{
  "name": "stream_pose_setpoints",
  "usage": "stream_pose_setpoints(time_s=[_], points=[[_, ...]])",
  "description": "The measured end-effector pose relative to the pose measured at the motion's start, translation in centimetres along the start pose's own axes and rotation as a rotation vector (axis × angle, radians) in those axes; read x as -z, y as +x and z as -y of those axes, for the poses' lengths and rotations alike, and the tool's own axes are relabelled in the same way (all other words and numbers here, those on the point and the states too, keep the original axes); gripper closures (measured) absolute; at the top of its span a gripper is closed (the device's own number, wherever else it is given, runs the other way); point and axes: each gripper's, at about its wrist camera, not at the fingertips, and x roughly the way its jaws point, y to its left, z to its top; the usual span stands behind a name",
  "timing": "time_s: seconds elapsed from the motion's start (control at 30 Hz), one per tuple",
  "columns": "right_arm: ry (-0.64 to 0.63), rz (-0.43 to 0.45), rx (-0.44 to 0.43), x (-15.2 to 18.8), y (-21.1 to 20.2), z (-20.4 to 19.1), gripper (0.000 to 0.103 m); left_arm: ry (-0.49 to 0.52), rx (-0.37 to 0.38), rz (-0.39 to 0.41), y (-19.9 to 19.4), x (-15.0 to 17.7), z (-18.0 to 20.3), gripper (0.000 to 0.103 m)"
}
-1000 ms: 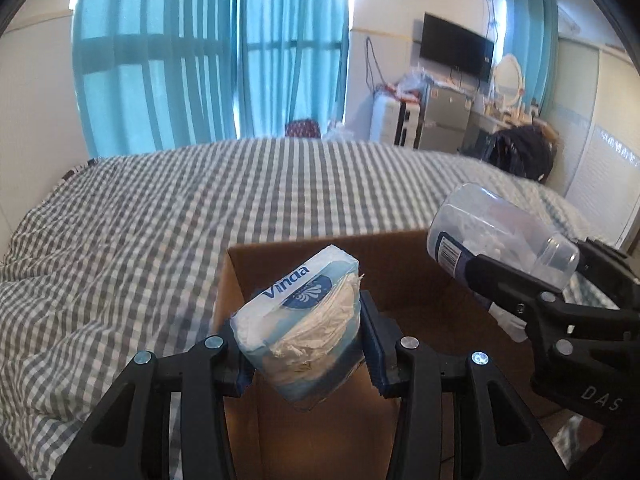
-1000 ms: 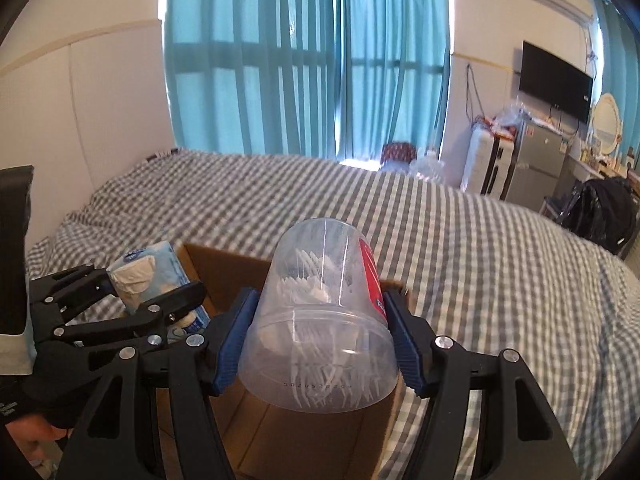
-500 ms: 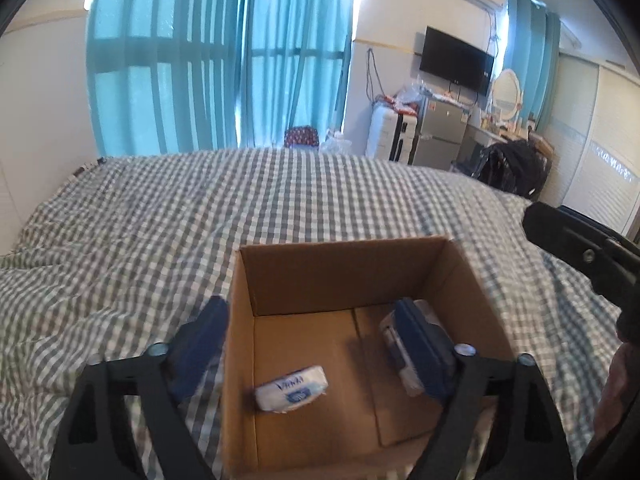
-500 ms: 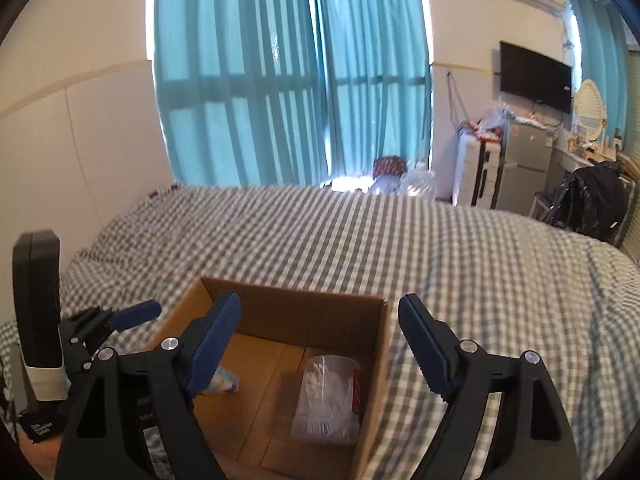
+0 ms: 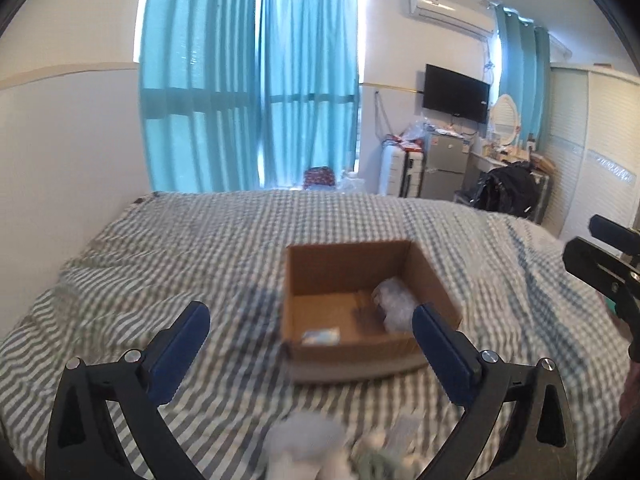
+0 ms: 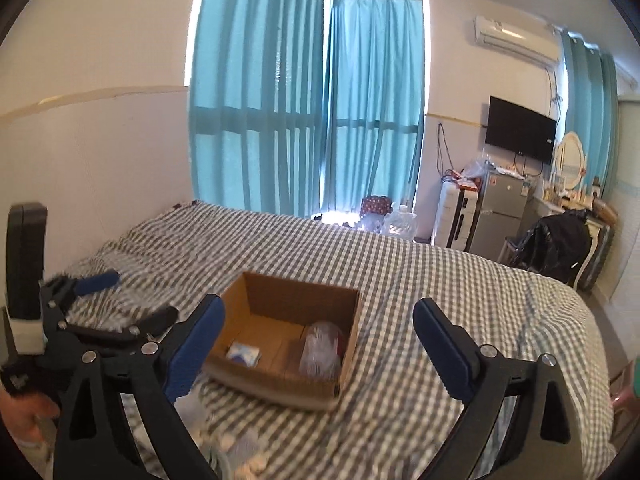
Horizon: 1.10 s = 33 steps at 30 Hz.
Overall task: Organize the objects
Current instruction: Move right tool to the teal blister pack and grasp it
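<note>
An open cardboard box (image 5: pixel 348 276) (image 6: pixel 294 294) sits on the checked bed. Inside it lie a blue and white tissue pack (image 5: pixel 321 336) (image 6: pixel 243 352) on the left and a clear plastic jar of cotton swabs (image 5: pixel 394 305) (image 6: pixel 322 346) on the right. My left gripper (image 5: pixel 310 334) is open and empty, held back above the bed in front of the box; it also shows in the right wrist view (image 6: pixel 120 300). My right gripper (image 6: pixel 318 330) is open and empty, also drawn back from the box.
Blurred white and pale items (image 5: pixel 304 446) (image 6: pixel 224 436) lie on the bed near the front edge, below the grippers. The checked bedspread (image 5: pixel 200 248) spreads around the box. Teal curtains, a fridge, a TV and a black bag stand beyond the bed.
Both grippers let go of the tissue pack and the swab jar, which now lie in the box. Both grippers have since pulled back and up, away from the box.
</note>
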Motion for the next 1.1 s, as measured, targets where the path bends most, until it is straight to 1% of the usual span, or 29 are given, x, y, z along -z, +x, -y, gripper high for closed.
stream_pose_setpoints(time_s=[0.07,0.1,0.17,0.23,0.37,0.5,0.6,0.67,0.77,0.97,1.1], points=[[-0.009,-0.012,-0.003,1.8,-1.1,-0.8,0.006,-0.005,-0.048,-0.012,-1.5,2.0,-0.5,0.0],[-0.013,-0.022,-0.002,2.9,-1.6,-1.2,0.006,-0.012,-0.058,-0.017,-1.6,2.6,-0.6,0.0],[-0.02,-0.046,-0.012,5.0,-1.9,-2.1,0.006,-0.031,-0.074,-0.044,-2.1,4.7,-1.0,0.0],[-0.03,-0.089,-0.035,7.3,-1.6,-3.0,0.006,-0.037,-0.092,-0.072,-2.2,6.9,-1.1,0.0],[-0.051,-0.193,-0.062,12.0,0.0,-4.9,0.006,-0.01,-0.134,-0.135,-1.7,11.0,-0.7,0.0],[-0.085,-0.302,-0.094,16.6,1.8,-6.1,0.006,0.002,-0.141,-0.199,-0.5,14.1,-0.6,0.0],[-0.099,-0.379,-0.127,19.0,3.1,-6.9,0.006,-0.029,-0.109,-0.244,0.4,15.7,-0.9,0.0],[-0.114,-0.408,-0.151,20.1,3.5,-7.4,0.006,-0.043,-0.103,-0.272,0.8,16.7,-1.0,0.0],[-0.138,-0.446,-0.188,21.2,3.8,-8.2,0.006,-0.056,-0.113,-0.308,1.0,17.9,-1.2,0.0],[-0.191,-0.503,-0.245,22.8,4.5,-10.7,0.006,-0.064,-0.107,-0.296,0.6,18.7,-1.5,0.0],[-0.226,-0.534,-0.255,24.0,5.1,-11.8,0.006,-0.063,-0.111,-0.303,0.5,18.6,-1.6,0.0]])
